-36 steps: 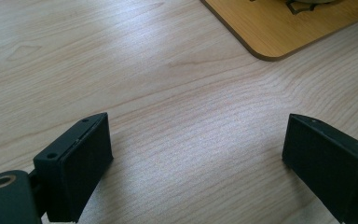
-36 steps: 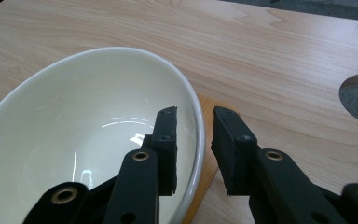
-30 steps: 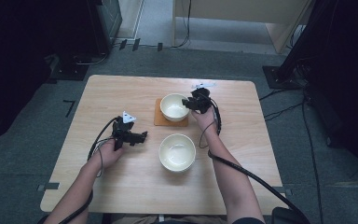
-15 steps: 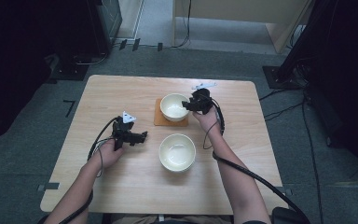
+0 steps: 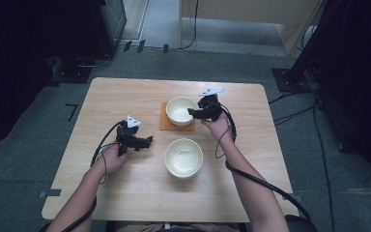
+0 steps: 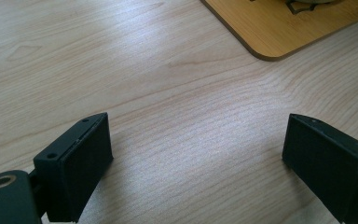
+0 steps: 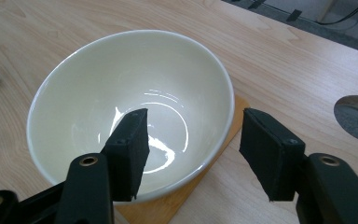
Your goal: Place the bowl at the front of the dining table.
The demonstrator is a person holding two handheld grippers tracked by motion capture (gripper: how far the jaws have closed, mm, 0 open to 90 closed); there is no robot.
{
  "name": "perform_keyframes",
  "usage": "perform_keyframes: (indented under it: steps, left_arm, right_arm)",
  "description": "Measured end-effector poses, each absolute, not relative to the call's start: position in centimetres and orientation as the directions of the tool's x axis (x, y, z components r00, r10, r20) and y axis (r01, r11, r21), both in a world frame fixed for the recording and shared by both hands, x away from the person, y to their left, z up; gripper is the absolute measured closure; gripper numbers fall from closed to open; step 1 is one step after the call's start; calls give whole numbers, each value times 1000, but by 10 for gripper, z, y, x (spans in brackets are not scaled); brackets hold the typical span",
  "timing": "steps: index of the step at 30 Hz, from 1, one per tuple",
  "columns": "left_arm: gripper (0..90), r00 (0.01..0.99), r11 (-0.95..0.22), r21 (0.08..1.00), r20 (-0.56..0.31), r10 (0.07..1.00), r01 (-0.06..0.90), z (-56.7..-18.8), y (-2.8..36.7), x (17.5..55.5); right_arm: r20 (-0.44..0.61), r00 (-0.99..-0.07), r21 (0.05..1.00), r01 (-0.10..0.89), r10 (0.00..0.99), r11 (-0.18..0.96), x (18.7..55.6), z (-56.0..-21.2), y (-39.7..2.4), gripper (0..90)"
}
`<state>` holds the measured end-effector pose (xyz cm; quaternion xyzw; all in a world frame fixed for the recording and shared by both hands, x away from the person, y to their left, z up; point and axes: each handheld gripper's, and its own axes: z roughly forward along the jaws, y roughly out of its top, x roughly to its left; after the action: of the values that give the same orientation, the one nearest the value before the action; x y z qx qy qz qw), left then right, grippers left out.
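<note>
The right gripper (image 7: 191,154), its jaws just opening astride the rim, releases the bowl (image 7: 126,107) onto its mat (image 7: 168,207), while the left gripper (image 6: 196,163) idles open over the bench (image 6: 168,93).

From my station, the table (image 5: 125,96) reads as pale wood with a fine, wavy grain and a smooth, low-sheen finish. On it, the square mat (image 7: 186,200) looks like a warmer, amber wood or bamboo, smooth with rounded edges and a faint satin shine. The bowl (image 7: 121,93) sitting on that mat looks like glazed ceramic, cream-white and glossy, with bright reflections in its base. The second bowl (image 5: 184,157), nearer me than the mat, shows the same cream glaze. The right gripper (image 7: 193,154) has matt black jaws, plastic-looking, with slightly textured pads and brass-toned metal rivets; the left gripper (image 6: 196,163) looks the same.
</note>
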<state>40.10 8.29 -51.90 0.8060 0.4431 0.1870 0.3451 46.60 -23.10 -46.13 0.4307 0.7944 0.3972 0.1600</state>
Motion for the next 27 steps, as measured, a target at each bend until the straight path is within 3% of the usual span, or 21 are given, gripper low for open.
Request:
perform_keyframes:
  steps: [8, 27]
  left_arm:
    - [77, 538, -370, 722, -4, 843, 585, -519, 83, 401]
    - [77, 535, -369, 722, -2, 845, 585, -519, 83, 401]
  right_arm:
    - [40, -608, 771, 523, 793, 362, 456, -460, -231, 412]
    - [43, -671, 780, 486, 740, 395, 426, -449, -237, 399]
